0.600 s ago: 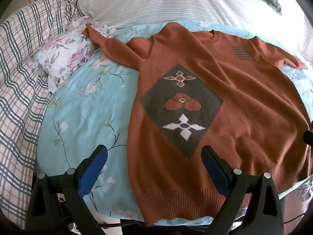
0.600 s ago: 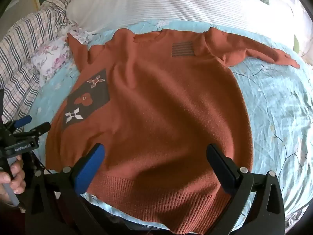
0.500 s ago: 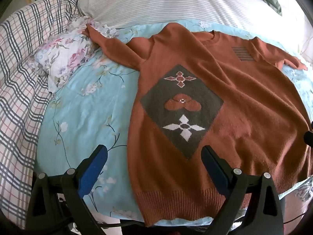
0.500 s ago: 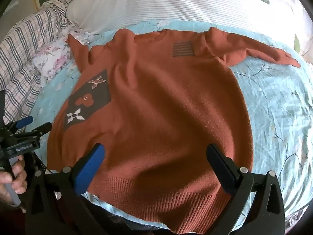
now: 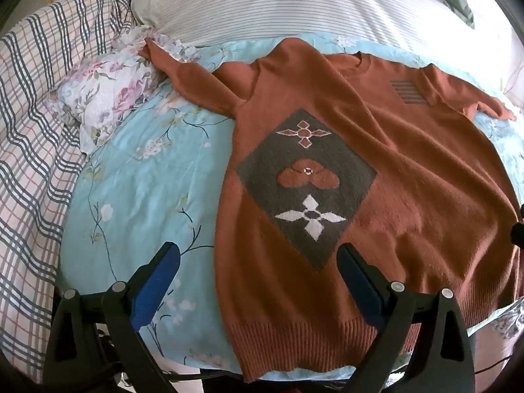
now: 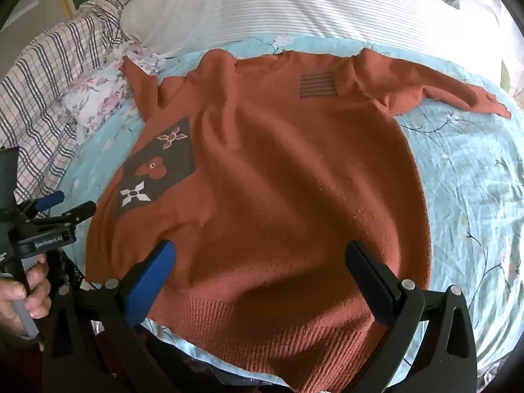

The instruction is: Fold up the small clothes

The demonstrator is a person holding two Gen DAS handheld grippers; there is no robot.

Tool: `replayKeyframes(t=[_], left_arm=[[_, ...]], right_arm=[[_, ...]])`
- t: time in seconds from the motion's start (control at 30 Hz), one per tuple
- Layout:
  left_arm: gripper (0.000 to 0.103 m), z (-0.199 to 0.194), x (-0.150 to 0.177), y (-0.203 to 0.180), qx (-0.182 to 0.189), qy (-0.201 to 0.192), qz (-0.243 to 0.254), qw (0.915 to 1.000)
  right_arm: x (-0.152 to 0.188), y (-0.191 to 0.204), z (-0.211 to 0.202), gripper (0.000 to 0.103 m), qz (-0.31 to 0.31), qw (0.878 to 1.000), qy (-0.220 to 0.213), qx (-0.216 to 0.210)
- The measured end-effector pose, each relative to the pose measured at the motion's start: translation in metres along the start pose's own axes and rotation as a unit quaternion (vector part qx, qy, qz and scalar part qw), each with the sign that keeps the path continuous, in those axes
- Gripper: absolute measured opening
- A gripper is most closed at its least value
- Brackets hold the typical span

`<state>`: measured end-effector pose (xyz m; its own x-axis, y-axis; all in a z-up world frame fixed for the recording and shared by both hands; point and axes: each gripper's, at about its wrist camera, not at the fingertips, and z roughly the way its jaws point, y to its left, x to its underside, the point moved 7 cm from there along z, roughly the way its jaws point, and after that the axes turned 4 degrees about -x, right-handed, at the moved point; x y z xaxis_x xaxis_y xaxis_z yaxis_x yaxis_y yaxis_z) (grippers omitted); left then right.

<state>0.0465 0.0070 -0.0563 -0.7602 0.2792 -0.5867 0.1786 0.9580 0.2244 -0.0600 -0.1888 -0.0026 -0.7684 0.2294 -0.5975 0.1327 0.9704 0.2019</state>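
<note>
My left gripper (image 5: 258,281) and right gripper (image 6: 260,273), both wide open and empty, hover at lower frame over the hem of the sweater (image 5: 376,170), whose long axis runs toward upper frame.

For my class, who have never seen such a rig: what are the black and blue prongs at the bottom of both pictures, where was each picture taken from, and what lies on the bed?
The prongs are two-finger grippers that a person holds, one per hand, each with a fisheye camera looking along its fingers. One picture is from the left gripper, the other from the right gripper. Both are open and hold nothing. A rust-orange sweater lies spread flat on a light blue floral sheet, its sleeves out to the sides. The person's left hand shows in the right view.
</note>
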Motion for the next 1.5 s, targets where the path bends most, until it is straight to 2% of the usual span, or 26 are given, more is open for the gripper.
replayKeyframes(t=[0.3,0.63,0.7,1.0,1.17,1.27,1.4,1.5], left_arm=[[0.097,0.007,-0.003,-0.002,0.000,0.008,0.002,1.0000],[0.097,0.015,-0.007,-0.011,0.007,0.038,0.009,0.9992],[0.097,0.016,-0.009,-0.012,0.006,0.031,0.011,0.9994],[0.097,0.028,-0.024,-0.020,0.018,0.031,0.009,0.9993],[0.097,0.035,-0.036,-0.022,0.006,0.030,0.019,0.9994],[0.097,0.039,-0.041,-0.028,0.017,0.036,0.016,0.9991],[0.097,0.047,-0.046,-0.036,0.015,0.045,0.025,0.9986],[0.097,0.051,-0.049,-0.045,0.028,0.049,0.022,0.9981]], right_arm=[[0.000,-0.005,0.002,0.103,0.015,1.000,0.007,-0.015],[-0.004,-0.009,0.003,0.103,0.019,1.000,-0.003,-0.018],[-0.006,-0.012,0.002,0.103,0.025,0.999,-0.001,-0.020],[-0.022,-0.044,-0.004,0.103,0.107,0.991,-0.043,-0.073],[-0.039,-0.075,-0.012,0.098,0.112,0.990,-0.073,-0.047],[-0.056,-0.106,-0.021,0.094,0.132,0.985,-0.099,-0.048],[-0.076,-0.161,-0.035,0.080,0.174,0.976,-0.129,-0.028],[-0.090,-0.210,-0.045,0.073,0.217,0.965,-0.144,-0.010]])
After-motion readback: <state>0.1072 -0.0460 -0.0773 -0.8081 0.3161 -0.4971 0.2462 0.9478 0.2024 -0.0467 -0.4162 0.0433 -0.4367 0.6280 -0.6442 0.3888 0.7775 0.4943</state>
